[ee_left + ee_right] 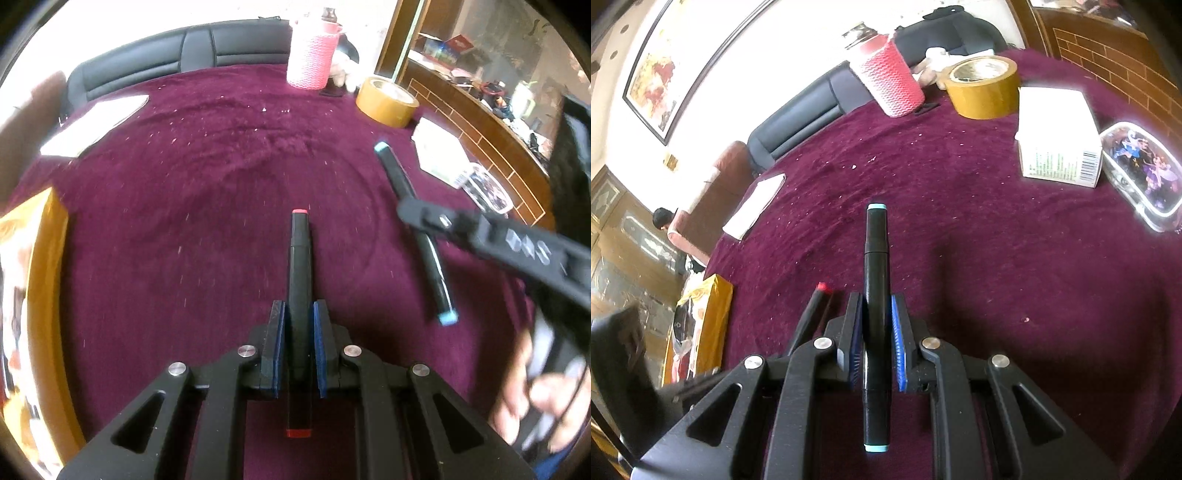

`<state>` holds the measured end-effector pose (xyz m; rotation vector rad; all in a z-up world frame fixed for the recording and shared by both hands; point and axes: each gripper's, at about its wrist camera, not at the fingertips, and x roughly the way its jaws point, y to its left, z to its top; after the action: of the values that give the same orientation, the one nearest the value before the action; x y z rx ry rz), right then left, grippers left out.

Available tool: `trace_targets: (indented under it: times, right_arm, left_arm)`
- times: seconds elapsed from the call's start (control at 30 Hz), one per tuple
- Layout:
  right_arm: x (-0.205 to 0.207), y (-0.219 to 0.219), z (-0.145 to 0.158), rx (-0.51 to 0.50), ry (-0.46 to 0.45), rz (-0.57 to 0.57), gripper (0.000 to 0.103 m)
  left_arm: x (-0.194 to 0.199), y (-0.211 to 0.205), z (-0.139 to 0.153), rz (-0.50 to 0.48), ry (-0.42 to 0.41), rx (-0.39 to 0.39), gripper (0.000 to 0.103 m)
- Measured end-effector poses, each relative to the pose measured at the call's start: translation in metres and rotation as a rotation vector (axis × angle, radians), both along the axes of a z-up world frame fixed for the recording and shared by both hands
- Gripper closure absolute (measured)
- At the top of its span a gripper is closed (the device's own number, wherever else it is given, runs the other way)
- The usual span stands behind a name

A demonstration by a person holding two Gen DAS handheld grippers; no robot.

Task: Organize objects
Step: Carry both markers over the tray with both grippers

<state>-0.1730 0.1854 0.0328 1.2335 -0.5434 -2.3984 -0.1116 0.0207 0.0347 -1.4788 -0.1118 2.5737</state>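
My left gripper [299, 314] is shut on a black marker with red ends [300, 266], which points straight ahead above the maroon cloth [207, 206]. My right gripper [876, 306] is shut on a black marker with light-blue ends [876, 251]. In the left wrist view that blue-ended marker [397, 173] hangs at the right, clamped in the right gripper [417, 218]. In the right wrist view the red tip of the other marker [822, 288] shows just left of my right fingers. A pink knitted cup [310, 55] stands at the far side of the table.
A brown tape roll [388, 101] sits beside the pink cup [890, 79], with a white box [1058, 144] and a clear printed case [1141, 173] at the right. White paper [96, 123] lies far left, a yellow packet [701, 325] at the left edge. A person's hand [535, 402] shows lower right.
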Motion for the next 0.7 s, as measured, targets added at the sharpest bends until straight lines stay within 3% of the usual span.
trace_targets:
  times: [0.2,0.7]
  right_arm:
    - [0.005,-0.007,0.000,0.014,0.012,0.021,0.091]
    - [0.007,-0.017,0.001,0.036,0.024,0.043,0.091]
  left_arm:
    - [0.038,-0.016,0.007,0.010,0.024,0.058,0.092]
    - [0.102,-0.080,0.057,0.071,0.152,0.193,0.091]
